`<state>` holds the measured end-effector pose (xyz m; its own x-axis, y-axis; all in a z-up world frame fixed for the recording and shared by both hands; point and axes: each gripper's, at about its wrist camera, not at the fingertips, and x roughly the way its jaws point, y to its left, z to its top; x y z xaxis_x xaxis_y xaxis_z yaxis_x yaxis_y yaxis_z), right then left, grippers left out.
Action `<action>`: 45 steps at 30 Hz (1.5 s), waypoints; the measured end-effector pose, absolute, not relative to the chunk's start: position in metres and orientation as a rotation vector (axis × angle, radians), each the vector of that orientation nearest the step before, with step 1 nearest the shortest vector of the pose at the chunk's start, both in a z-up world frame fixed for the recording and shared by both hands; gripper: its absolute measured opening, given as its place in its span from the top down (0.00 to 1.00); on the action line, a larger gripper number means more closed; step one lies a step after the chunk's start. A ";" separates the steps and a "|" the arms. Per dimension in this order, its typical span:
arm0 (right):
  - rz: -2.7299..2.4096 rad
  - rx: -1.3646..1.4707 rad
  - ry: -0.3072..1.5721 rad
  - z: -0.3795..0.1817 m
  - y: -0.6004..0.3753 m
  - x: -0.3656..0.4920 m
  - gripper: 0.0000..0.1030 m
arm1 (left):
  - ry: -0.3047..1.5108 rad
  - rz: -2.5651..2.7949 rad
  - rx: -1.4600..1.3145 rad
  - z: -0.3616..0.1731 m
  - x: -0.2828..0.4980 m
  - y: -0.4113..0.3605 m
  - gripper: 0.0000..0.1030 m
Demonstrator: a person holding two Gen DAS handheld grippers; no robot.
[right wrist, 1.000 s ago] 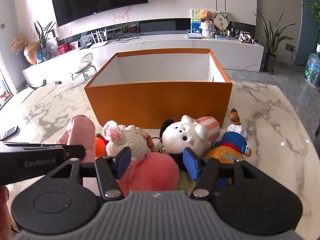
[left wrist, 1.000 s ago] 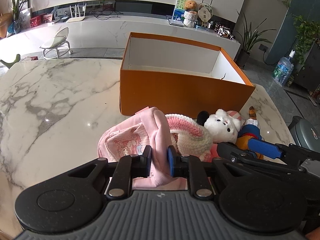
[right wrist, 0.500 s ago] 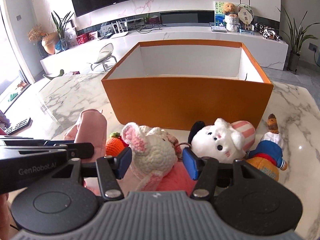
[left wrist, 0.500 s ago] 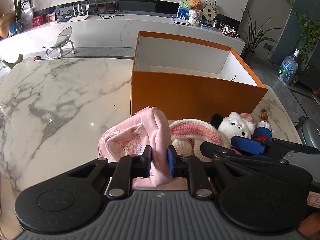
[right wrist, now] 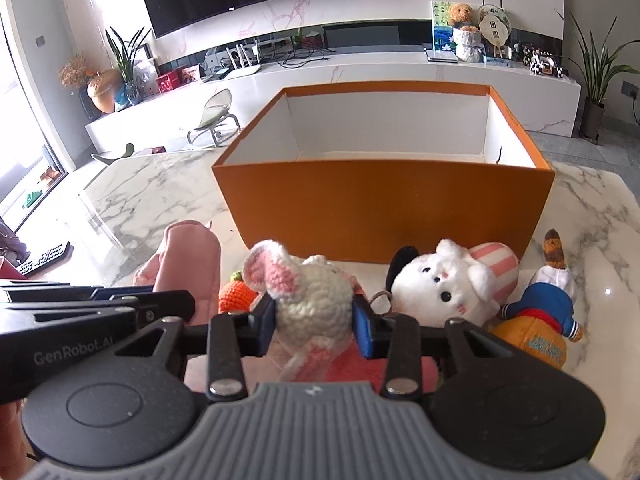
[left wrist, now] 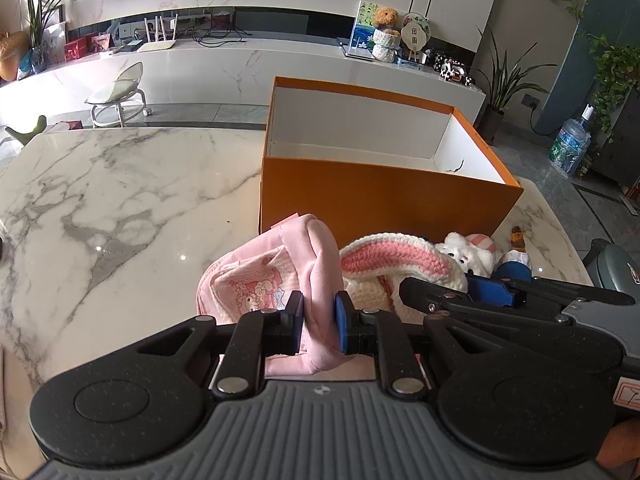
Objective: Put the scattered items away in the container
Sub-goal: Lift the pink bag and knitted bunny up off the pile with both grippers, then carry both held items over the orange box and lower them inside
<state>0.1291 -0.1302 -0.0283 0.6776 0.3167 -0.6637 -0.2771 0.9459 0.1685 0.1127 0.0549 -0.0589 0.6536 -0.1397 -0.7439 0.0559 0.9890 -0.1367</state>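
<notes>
As the right hand-held gripper [right wrist: 314, 326] is now pinching the bunny [right wrist: 316, 296], the left hand-held gripper [left wrist: 319, 322] is gripping pink cloth [left wrist: 320, 264]; both are nearing the box [right wrist: 384, 208].

Both grippers, left [left wrist: 318, 317] and right [right wrist: 314, 317], had black arms, blue pads, silver screws and ribbed grey bodies; one side read "GenRobot.AI".
</notes>
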 end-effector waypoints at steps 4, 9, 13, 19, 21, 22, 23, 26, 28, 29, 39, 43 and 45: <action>0.344 0.053 0.717 -0.012 -0.132 0.119 0.60 | 0.817 -0.129 -0.095 -0.042 0.102 0.054 0.82; 0.339 0.049 0.664 0.011 -0.136 0.101 0.60 | 0.769 -0.142 -0.071 -0.021 0.088 0.050 0.82; 0.326 0.046 0.620 0.030 -0.141 0.085 0.60 | 0.730 -0.153 -0.053 -0.004 0.077 0.046 0.82; 0.312 0.035 0.548 0.058 -0.150 0.065 0.60 | 0.673 -0.185 -0.014 0.021 0.067 0.035 0.82; 0.306 0.023 0.521 0.069 -0.152 0.060 0.60 | 0.653 -0.195 -0.001 0.030 0.066 0.032 0.82; 0.303 0.017 0.507 0.074 -0.153 0.059 0.60 | 0.643 -0.200 0.006 0.034 0.065 0.030 0.82; 0.300 0.012 0.493 0.080 -0.155 0.057 0.60 | 0.635 -0.205 0.012 0.038 0.065 0.028 0.82; 0.290 0.000 0.456 0.094 -0.159 0.055 0.60 | 0.612 -0.217 0.028 0.048 0.066 0.023 0.82; 0.287 -0.005 0.435 0.103 -0.161 0.055 0.60 | 0.595 -0.224 0.037 0.054 0.068 0.019 0.82; 0.285 -0.007 0.425 0.107 -0.162 0.056 0.60 | 0.586 -0.227 0.042 0.057 0.069 0.017 0.82; 0.262 -0.038 0.347 0.136 -0.170 0.084 0.60 | 0.521 -0.237 0.093 0.076 0.102 0.001 0.82; 0.251 -0.052 0.327 0.143 -0.172 0.106 0.60 | 0.513 -0.235 0.104 0.078 0.126 -0.005 0.82; 0.245 -0.059 0.320 0.144 -0.174 0.119 0.60 | 0.511 -0.235 0.107 0.078 0.139 -0.008 0.82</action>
